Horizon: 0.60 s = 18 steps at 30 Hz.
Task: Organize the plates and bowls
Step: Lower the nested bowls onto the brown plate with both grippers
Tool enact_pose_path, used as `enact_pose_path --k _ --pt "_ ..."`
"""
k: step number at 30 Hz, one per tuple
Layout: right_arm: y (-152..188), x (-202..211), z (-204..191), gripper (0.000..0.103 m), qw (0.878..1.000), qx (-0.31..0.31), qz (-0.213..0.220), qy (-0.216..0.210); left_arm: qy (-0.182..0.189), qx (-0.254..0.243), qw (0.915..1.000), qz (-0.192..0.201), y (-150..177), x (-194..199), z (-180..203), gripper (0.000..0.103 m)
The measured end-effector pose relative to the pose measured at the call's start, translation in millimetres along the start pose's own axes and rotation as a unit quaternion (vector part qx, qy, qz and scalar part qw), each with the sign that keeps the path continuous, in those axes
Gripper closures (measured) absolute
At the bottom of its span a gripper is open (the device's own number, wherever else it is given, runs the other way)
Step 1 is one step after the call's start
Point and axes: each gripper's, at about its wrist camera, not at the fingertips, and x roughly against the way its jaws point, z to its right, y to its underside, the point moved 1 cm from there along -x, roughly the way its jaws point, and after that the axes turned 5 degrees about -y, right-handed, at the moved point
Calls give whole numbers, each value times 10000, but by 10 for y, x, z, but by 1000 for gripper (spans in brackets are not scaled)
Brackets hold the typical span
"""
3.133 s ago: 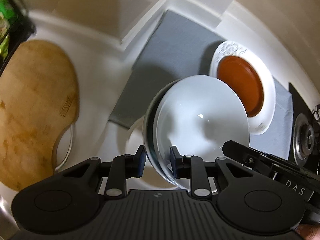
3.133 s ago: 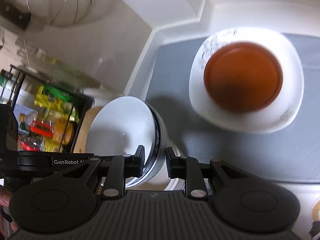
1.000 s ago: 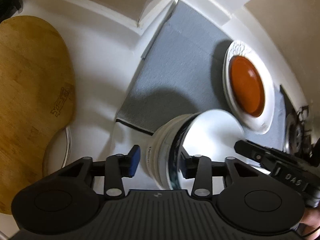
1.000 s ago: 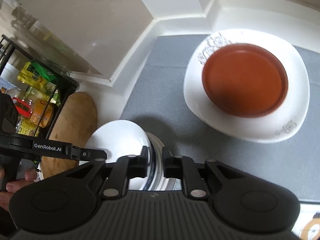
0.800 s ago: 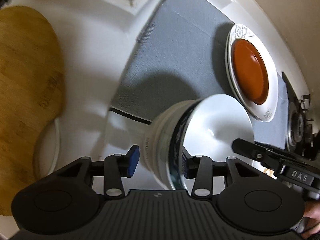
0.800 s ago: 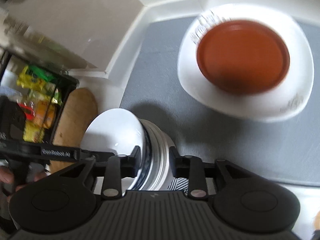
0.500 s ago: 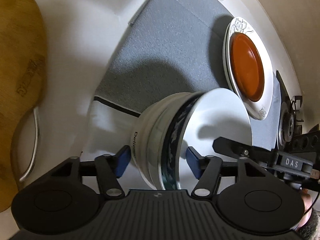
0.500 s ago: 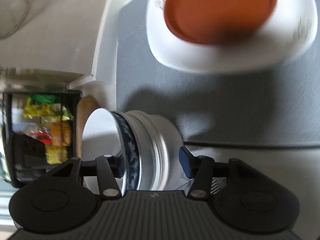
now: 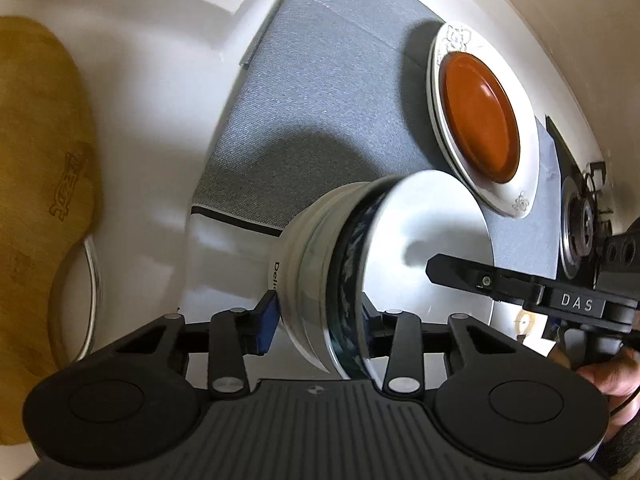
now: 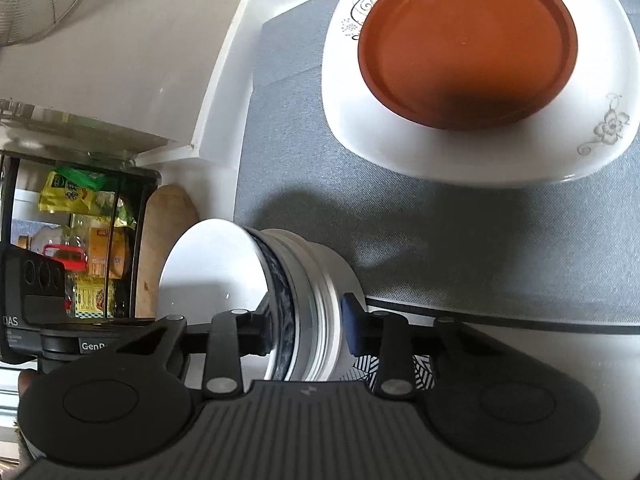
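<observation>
Now both claws have spread: left gripper [image 9: 318, 322] and right gripper [image 10: 306, 330] straddle the bowl stack [image 9: 340, 276] unclamped, so I judge it's released.

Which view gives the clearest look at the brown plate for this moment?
The right wrist view: the brown plate fills the upper right, face-on, sitting on the white flowered plate, rim sharply visible. The left wrist view shows the same brown plate smaller and foreshortened at an angle, beyond the stacked bowls.
</observation>
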Motion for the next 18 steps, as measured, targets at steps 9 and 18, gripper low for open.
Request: enact_pose_path --k 9,18 --pt "-28 135 1 67 9999 -23 58 106 -185 -188 9997 15 -30 57 173 60" --pt "-87 367 24 67 9995 -67 276 153 -164 -379 9991 73 -100 143 361 60"
